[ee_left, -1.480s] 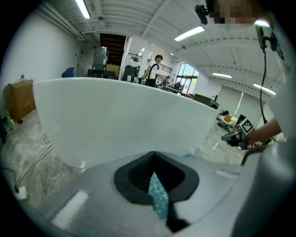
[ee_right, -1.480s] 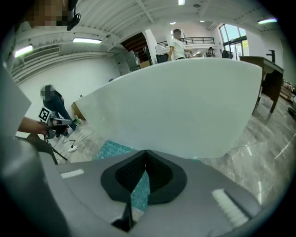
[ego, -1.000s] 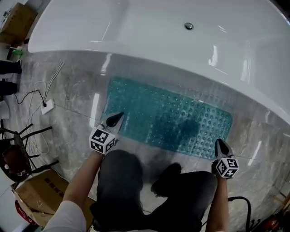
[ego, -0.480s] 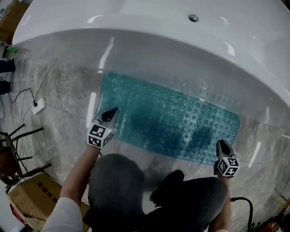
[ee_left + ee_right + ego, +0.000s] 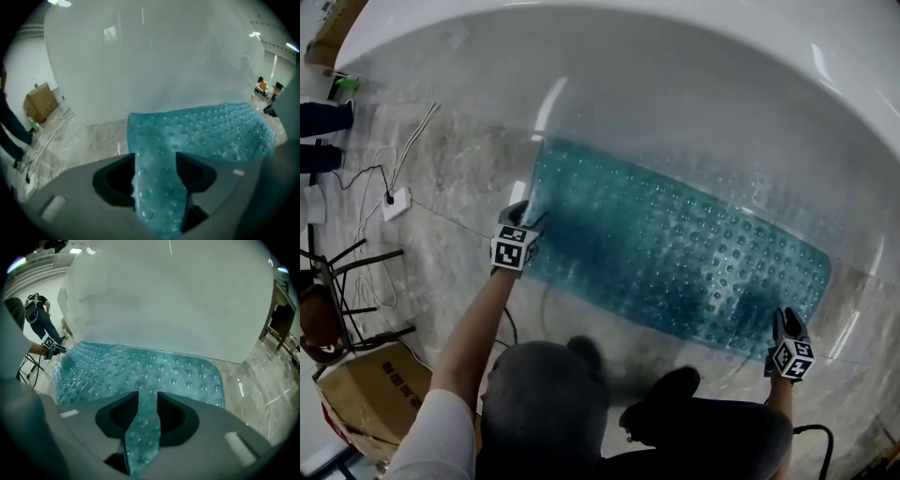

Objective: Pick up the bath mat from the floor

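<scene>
The left tool (image 5: 526, 214), jaws just opening wide, and the right tool (image 5: 784, 319), opening less, each frame the teal bath mat (image 5: 675, 253) on the floor (image 5: 450, 187), neither clamping it.

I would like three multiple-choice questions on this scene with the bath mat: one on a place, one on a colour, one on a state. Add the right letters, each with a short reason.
1. Where is the bath mat?
A. inside a cardboard box
B. on the floor beside the bathtub
C. draped over a chair

2. What colour is the bath mat?
A. red
B. yellow
C. teal

3. How does the bath mat lie?
A. spread out flat
B. rolled into a tube
C. folded in half

Answers:
1. B, since the head view shows it on the marble floor along the white tub's side.
2. C, since all three views show a clear blue-green mat with raised dots.
3. A, since its whole length is open to view, with no roll or fold.
</scene>
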Demonstrator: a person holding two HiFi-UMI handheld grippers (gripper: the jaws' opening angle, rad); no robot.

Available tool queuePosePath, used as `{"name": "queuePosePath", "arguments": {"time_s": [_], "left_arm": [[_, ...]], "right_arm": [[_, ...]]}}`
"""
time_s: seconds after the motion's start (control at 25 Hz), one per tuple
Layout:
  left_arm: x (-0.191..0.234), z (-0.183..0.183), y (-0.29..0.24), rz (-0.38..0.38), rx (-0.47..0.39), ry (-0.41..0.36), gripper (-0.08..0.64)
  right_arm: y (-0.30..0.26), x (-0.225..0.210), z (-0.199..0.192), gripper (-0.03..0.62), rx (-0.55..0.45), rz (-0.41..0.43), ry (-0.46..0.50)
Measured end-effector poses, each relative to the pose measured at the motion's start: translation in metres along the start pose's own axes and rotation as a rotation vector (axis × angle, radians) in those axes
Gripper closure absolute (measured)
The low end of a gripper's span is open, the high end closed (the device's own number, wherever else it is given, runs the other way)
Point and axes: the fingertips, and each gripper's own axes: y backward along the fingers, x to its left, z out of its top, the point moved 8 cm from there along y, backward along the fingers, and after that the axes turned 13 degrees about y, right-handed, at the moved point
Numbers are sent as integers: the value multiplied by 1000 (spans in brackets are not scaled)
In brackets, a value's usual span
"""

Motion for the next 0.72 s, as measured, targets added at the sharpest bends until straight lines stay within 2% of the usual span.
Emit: {"name": "queuePosePath", "arguments": {"time_s": [0.08, 0.12, 0.2, 0.28, 0.36, 0.44, 0.6, 0.72], "left_arm": [[16, -9, -17, 8, 84, 38, 204], [22, -14, -24, 2, 127, 59, 174], [33, -22, -33, -22, 201, 105, 69], [37, -27, -41, -54, 255, 147, 61], [36, -29, -46, -69, 286, 162, 71], [29, -31, -52, -67, 304, 152, 147], [16, -33, -54, -49, 285, 126, 197], [2, -31, -42, -40, 275, 56, 328]], "right_arm": [[-2, -6, -8, 463, 2, -22, -23], [-2, -8, -12, 463, 2, -24, -32], [-3, -9, -21, 465, 1, -19, -39], [-2, -14, -27, 463, -3, -21, -35], [-3, -18, -32, 465, -4, -19, -31], [-1, -24, -37, 466, 0, -24, -27], [2, -42, -47, 460, -1, -46, -19], [-2, -56, -55, 439, 11, -52, -21]]}}
